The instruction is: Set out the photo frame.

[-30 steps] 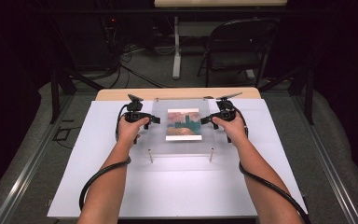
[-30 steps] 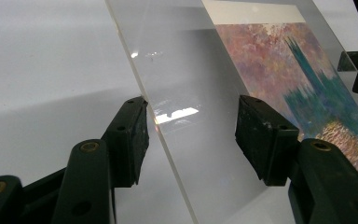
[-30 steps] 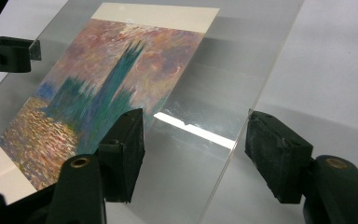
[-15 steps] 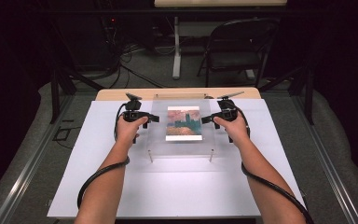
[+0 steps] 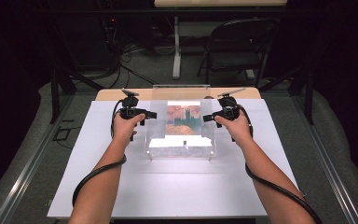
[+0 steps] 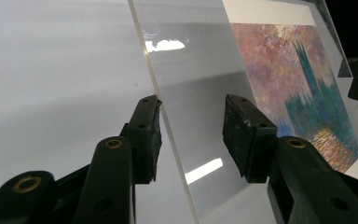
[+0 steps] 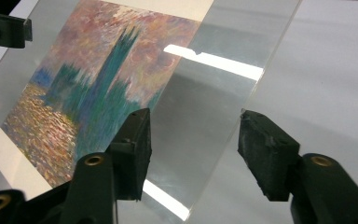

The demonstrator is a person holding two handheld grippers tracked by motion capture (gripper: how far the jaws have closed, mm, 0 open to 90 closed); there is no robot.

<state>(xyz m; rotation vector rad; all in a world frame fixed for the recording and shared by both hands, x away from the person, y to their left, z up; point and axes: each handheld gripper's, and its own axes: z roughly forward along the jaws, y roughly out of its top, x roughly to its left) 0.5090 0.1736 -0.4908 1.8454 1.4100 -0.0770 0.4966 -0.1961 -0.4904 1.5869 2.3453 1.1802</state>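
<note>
A clear acrylic sheet (image 5: pixel 182 95) stands tilted on the white board, its far edge raised. A print of a pink sky and blue-green towers (image 5: pixel 183 119) shows through it; I cannot tell if the print is fixed to the sheet. My left gripper (image 5: pixel 153 114) is at the sheet's left edge, my right gripper (image 5: pixel 206 118) at its right edge. In the left gripper view the sheet (image 6: pixel 200 70) passes between the parted jaws of the left gripper (image 6: pixel 191 126), one jaw touching its edge. In the right gripper view the sheet (image 7: pixel 223 88) lies between the wide jaws of the right gripper (image 7: pixel 193 135).
The white board (image 5: pixel 168 186) covers a wooden table (image 5: pixel 112 94) and has bare room in front of the sheet and on both sides. Beyond the table stand a folding chair (image 5: pixel 242 46) and a white table leg (image 5: pixel 177 46), with cables on the floor.
The sheet's far edge has risen, so it now stands steeper. Both hands have shifted slightly with it at its side edges.
</note>
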